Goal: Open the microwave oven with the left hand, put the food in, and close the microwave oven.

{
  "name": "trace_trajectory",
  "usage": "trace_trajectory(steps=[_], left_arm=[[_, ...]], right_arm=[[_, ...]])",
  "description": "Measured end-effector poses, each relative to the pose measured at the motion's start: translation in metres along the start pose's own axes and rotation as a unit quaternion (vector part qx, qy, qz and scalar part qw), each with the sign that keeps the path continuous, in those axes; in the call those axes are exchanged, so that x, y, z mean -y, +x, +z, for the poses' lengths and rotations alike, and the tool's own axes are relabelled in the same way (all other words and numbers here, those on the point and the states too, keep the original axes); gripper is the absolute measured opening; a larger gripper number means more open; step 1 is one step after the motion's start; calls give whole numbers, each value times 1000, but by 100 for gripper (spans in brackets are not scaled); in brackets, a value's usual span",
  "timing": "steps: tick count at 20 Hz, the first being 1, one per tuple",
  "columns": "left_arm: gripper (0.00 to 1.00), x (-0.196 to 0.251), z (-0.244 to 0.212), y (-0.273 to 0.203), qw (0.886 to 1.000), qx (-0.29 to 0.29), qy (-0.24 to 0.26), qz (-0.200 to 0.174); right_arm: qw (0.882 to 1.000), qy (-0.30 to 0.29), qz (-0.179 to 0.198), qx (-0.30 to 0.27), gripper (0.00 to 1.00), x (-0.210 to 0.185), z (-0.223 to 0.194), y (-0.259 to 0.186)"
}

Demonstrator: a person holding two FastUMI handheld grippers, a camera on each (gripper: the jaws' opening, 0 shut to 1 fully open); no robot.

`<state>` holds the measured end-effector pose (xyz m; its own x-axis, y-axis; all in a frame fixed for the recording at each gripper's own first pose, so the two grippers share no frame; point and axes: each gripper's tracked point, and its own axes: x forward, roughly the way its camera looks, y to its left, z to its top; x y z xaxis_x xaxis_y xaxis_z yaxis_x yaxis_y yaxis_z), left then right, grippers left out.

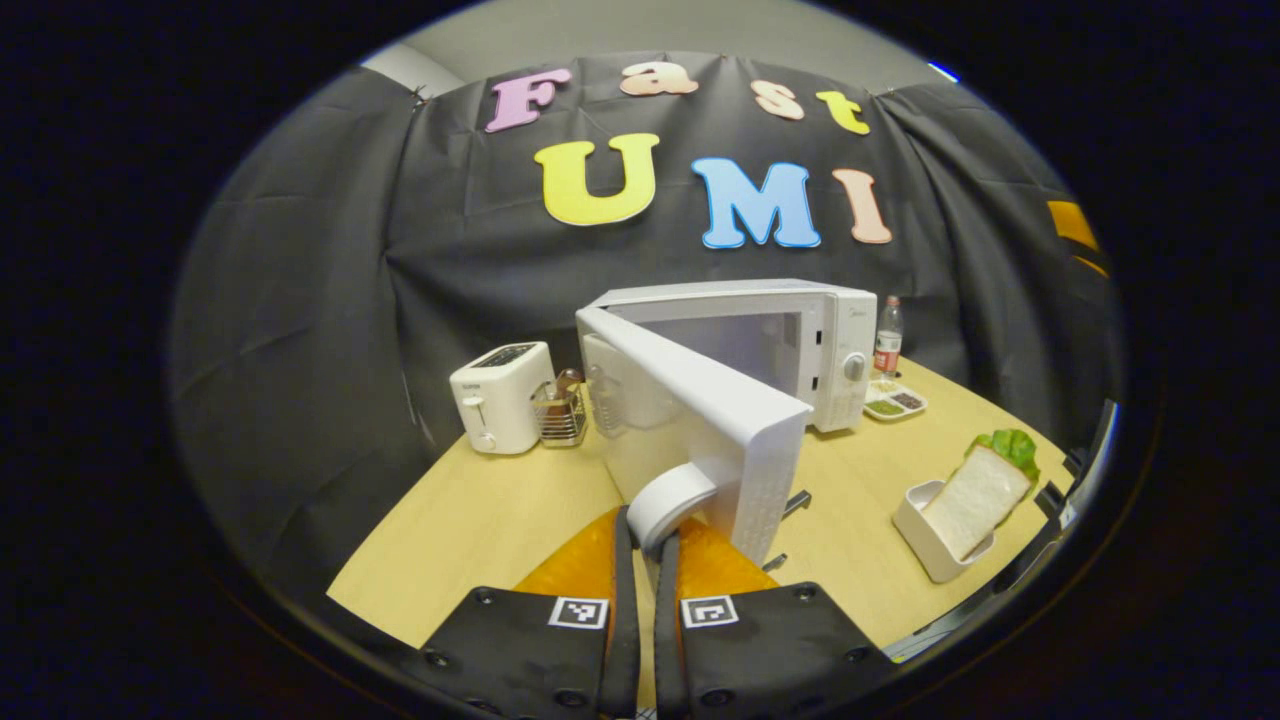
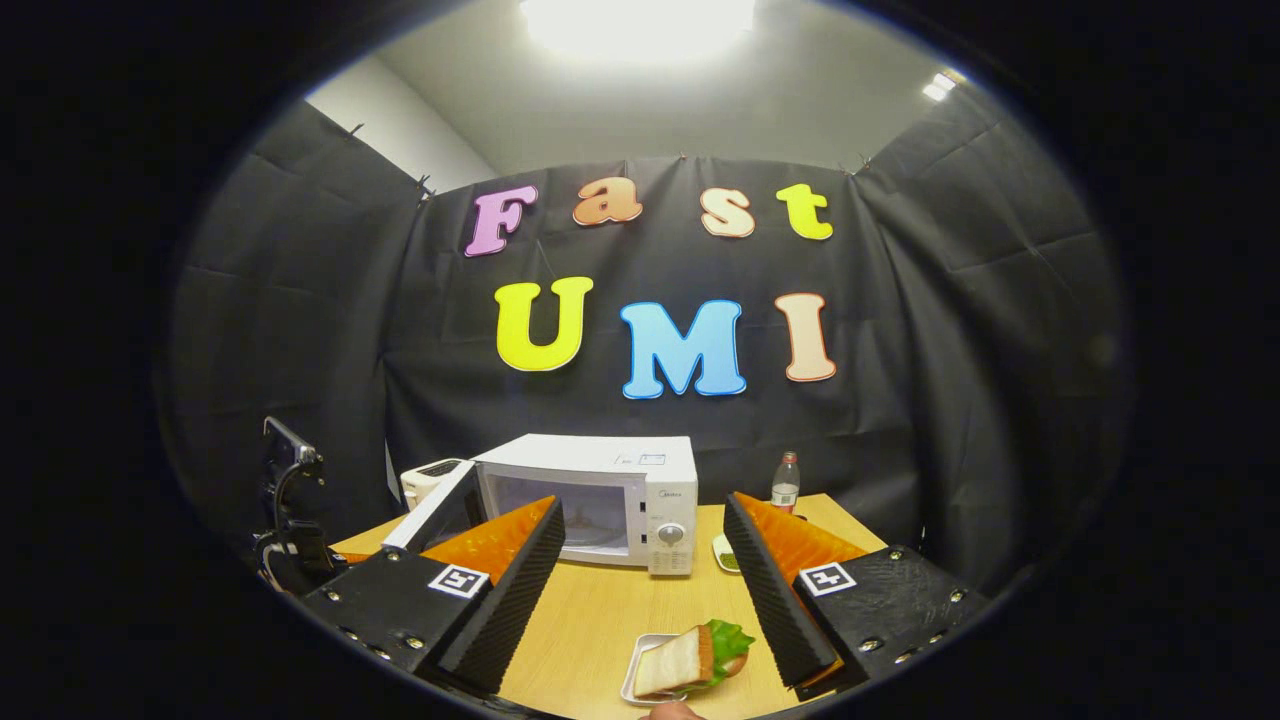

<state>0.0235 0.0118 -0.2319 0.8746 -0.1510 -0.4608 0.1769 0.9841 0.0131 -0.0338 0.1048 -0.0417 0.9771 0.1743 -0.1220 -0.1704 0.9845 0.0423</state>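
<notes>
In the left gripper view, my left claw (image 1: 648, 560) is nearly closed, with both fingers squeezing the round white handle (image 1: 672, 503) of the microwave door (image 1: 700, 420). The door stands swung out toward me, about half open. At 3 o'clock on the tabletop (image 1: 480, 520) I see the sandwich (image 1: 975, 500) with green lettuce, leaning in a small white tray (image 1: 925, 535). Farther back at 10 o'clock sit a white toaster (image 1: 502, 396) and a wire rack (image 1: 562, 412). The microwave (image 1: 790, 340) body is behind the door, with a bottle (image 1: 887, 337) at 1 o'clock.

In the right gripper view, my right claw (image 2: 640, 590) is wide open and holds nothing. The sandwich (image 2: 690, 655) lies just below it at 6 o'clock, apart from both fingers. The microwave (image 2: 620, 500) is beyond.
</notes>
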Motion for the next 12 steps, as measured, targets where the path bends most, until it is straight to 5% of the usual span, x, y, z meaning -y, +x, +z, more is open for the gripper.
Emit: trace_trajectory(steps=[8, 11, 12], left_arm=[[16, -53, -13, -9, 999, -1, -35, -4], [26, -70, -19, -16, 999, 3, -41, 10], [21, -77, -19, -19, 999, 3, -43, 17]], right_arm=[[1000, 8, -24, 0, 97, -31, -2, 0], [1000, 10, -27, -3, 97, -33, -1, 4], [1000, 8, -28, -8, 97, -32, -3, 7]])
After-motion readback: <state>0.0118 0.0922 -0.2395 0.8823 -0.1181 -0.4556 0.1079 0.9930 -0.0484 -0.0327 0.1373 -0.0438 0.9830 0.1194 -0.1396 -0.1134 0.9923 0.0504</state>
